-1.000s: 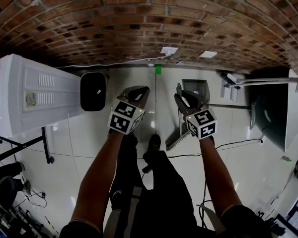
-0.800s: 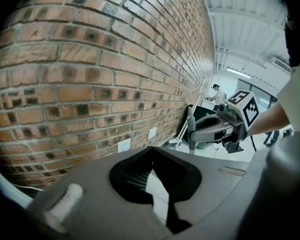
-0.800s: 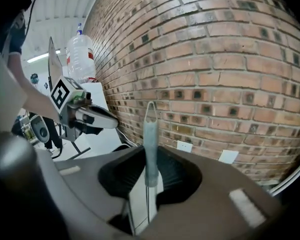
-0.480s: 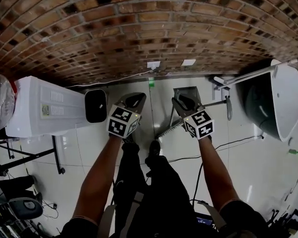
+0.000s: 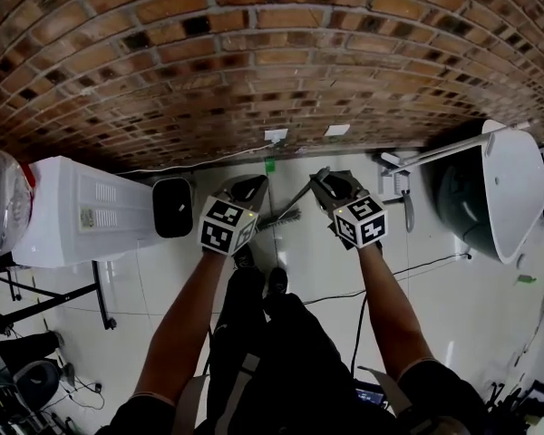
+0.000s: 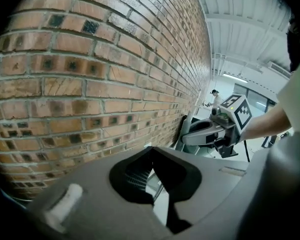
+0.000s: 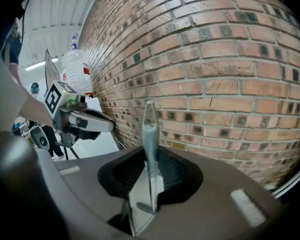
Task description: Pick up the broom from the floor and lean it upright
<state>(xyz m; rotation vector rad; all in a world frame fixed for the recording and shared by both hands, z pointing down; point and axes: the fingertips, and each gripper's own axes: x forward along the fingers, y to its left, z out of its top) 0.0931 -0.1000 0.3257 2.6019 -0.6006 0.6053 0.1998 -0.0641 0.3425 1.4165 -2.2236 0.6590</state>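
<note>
Right gripper [image 5: 329, 182]: jaws clenched on the handle of the broom [image 7: 150, 136], a little below its grey end. That end sticks up past the jaw tips, with the brick wall [image 5: 254, 62] behind it; whether it touches the wall cannot be told. The broom slants down from the grip, its bristle end showing between the two grippers over the pale floor [image 5: 435, 279]. Left gripper [image 5: 246, 187]: jaws closed together, nothing in them, beside the broom.
</note>
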